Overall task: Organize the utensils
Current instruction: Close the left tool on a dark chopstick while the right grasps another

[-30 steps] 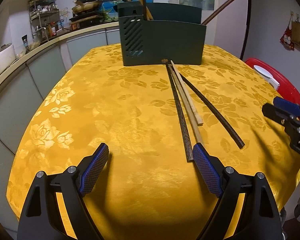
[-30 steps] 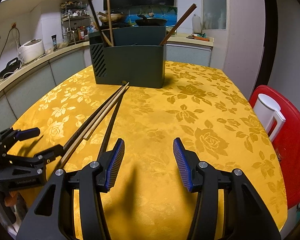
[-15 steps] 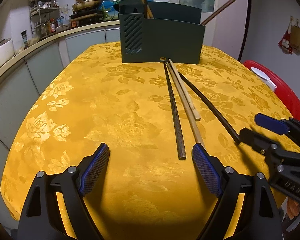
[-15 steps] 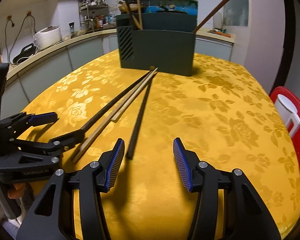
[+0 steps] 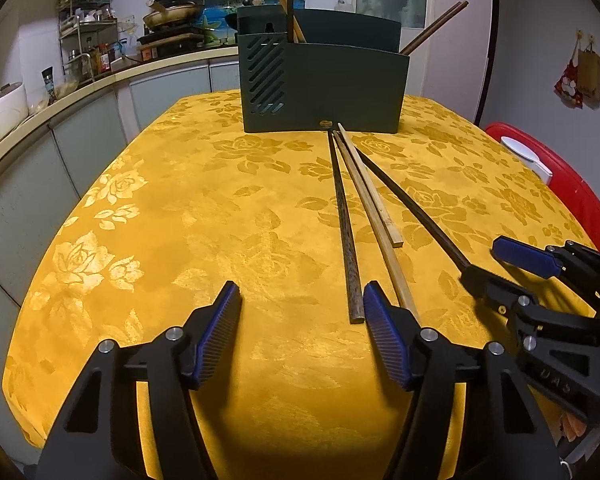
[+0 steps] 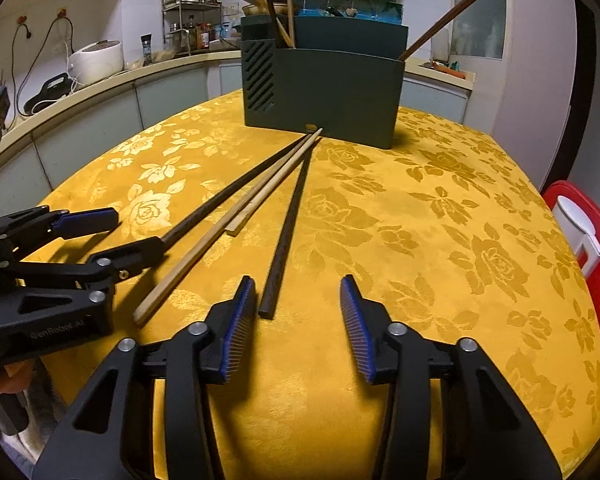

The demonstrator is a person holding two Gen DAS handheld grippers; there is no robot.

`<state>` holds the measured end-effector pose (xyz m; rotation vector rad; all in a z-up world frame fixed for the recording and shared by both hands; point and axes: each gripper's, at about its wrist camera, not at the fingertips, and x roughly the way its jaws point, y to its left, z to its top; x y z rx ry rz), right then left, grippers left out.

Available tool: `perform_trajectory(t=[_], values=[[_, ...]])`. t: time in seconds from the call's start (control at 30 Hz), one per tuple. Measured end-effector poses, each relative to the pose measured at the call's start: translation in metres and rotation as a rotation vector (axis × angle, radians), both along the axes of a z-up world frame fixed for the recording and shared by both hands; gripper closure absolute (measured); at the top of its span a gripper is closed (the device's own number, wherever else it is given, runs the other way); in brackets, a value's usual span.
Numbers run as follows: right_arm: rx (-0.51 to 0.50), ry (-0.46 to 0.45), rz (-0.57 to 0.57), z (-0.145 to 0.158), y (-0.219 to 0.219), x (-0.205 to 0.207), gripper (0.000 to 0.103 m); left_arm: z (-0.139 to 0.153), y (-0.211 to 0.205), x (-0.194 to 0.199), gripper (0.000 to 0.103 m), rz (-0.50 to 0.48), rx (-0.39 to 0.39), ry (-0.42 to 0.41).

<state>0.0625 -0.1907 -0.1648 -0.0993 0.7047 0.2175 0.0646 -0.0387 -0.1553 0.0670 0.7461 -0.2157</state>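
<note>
Several chopsticks lie on the yellow floral tablecloth (image 5: 180,216), fanning from the dark green utensil holder (image 5: 324,88): a dark patterned one (image 5: 345,224), two light wooden ones (image 5: 374,216), and a thin black one (image 5: 412,204). The holder (image 6: 324,92) has several chopsticks standing in it. My left gripper (image 5: 300,332) is open, its right finger just beside the patterned chopstick's near end. My right gripper (image 6: 298,320) is open, and the near end of the black chopstick (image 6: 284,236) lies by its left finger. The left gripper (image 6: 100,236) also shows in the right wrist view, over another dark chopstick's end.
A red bin with a white lid (image 5: 548,168) stands past the table's right edge. A kitchen counter (image 5: 60,100) with a rice cooker (image 6: 96,62) and spice rack runs along the left and back. The table edge is close below both grippers.
Both grippers have moved in toward the chopsticks' near ends. The right gripper swung left, so the black chopstick now lies by its left finger. Both stay open.
</note>
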Motion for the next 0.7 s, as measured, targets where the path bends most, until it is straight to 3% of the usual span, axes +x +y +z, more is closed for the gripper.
perform_trajectory(t=[0.23, 0.33, 0.6, 0.7], values=[[0.015, -0.005, 0.030, -0.001, 0.006, 0.000, 0.076, 0.001, 0.000, -0.001, 0.044, -0.033, -0.054, 0.003], [0.016, -0.016, 0.040, -0.002, 0.009, 0.000, 0.081, 0.001, -0.002, 0.000, 0.054, -0.037, -0.059, -0.002], [0.049, -0.018, 0.039, -0.002, 0.009, 0.003, 0.092, 0.000, -0.008, 0.000, 0.096, -0.079, -0.088, 0.003], [0.053, -0.012, 0.034, -0.002, 0.008, 0.003, 0.093, -0.001, -0.009, -0.001, 0.096, -0.081, -0.076, -0.003]])
